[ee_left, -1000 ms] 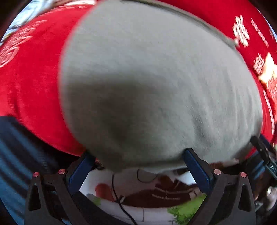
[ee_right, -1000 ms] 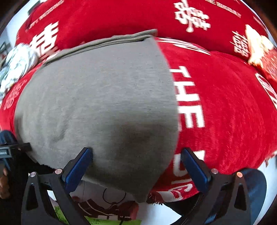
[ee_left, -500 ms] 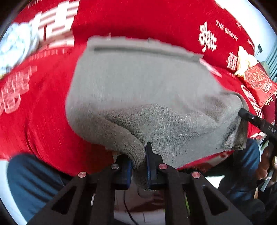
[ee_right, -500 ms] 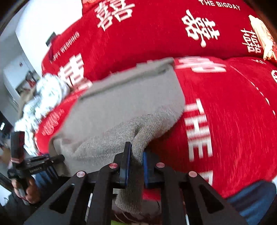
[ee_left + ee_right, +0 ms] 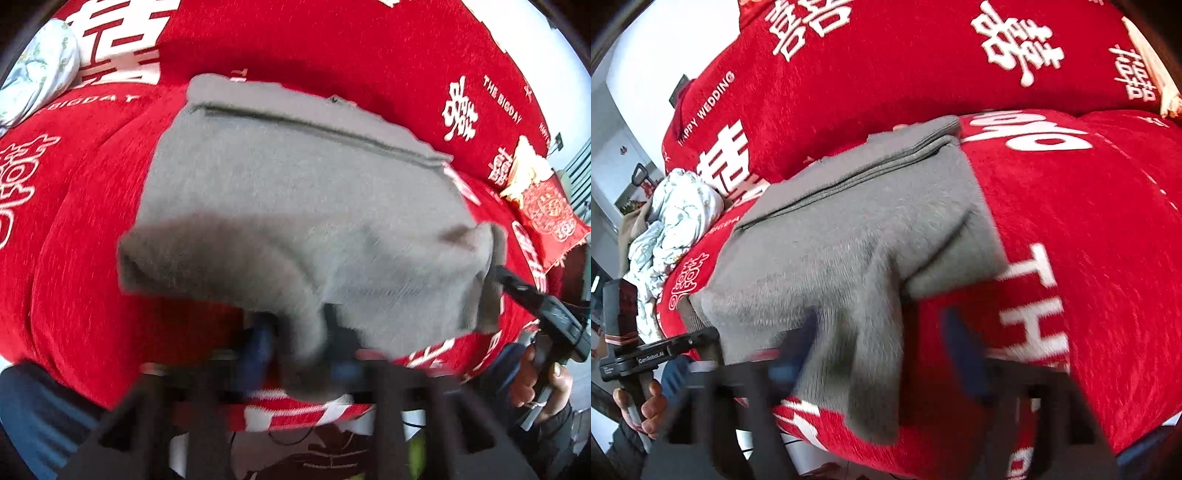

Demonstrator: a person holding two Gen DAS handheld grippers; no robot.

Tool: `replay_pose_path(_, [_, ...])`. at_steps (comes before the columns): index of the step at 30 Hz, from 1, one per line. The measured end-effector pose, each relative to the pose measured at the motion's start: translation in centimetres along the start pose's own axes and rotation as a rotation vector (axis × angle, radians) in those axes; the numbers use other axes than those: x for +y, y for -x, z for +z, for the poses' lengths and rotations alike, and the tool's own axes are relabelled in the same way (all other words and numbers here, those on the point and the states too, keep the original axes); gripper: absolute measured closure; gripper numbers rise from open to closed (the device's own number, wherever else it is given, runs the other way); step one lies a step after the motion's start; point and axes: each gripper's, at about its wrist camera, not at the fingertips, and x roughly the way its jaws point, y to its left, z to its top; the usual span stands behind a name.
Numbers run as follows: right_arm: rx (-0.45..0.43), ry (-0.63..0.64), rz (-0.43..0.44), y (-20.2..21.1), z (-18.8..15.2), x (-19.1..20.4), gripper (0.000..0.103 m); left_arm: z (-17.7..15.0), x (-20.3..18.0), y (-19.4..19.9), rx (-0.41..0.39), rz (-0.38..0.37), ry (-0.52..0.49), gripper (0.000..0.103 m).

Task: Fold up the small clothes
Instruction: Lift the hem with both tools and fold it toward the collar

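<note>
Left wrist view: grey garment [image 5: 303, 206] part-folded, near edge not yet laid

Left wrist and right wrist views agree that the garment lies on the red cover [image 5: 74, 258] printed with white lettering. Its far edge shows stacked layers with a seam line across, so at least one fold looks done. The near edge is another matter: it is humped up and rumpled, and both near corners droop over the front of the red cover instead of lying flat.

The left gripper [image 5: 301, 347] is badly blurred. Its blue pads stand moderately apart, its jaws have just been opening, and the left near corner of the garment hangs down between them. I cannot see the pads pressing on it. The right gripper [image 5: 882, 343] is wider, its jaws too have just been opening. The right near corner drapes between the pads, close against the left one and clearly apart from the right one.

My reading is that the task is somewhere in the middle. The cloth is squared and doubled at the back, but the front fold has not landed. What seems left is to take the two near corners, carry them over to the far edge and set them down even, then flatten the hump. A pale printed cloth [image 5: 679, 206] is bunched at the far left of the cover; whether it is also to be folded I cannot tell
</note>
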Motion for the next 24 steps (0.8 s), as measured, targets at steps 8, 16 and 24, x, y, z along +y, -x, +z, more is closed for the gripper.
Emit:
replay_pose_path(8, [0.019, 0.038, 0.033, -0.2, -2.2, 0.3, 0.023, -1.7, 0.2, 0.4, -0.038, -0.06, 0.018, 0.031])
replay_pose_path(16, [0.054, 0.04, 0.087, -1.3, -1.9, 1.1, 0.064, -2.2, 1.0, 0.3, -0.036, -0.131, 0.069, 0.061])
replay_pose_path(24, [0.053, 0.019, 0.1, -1.3, -1.9, 0.7, 0.066, -2.2, 3.4, 0.1, -0.052, -0.234, 0.19, 0.093])
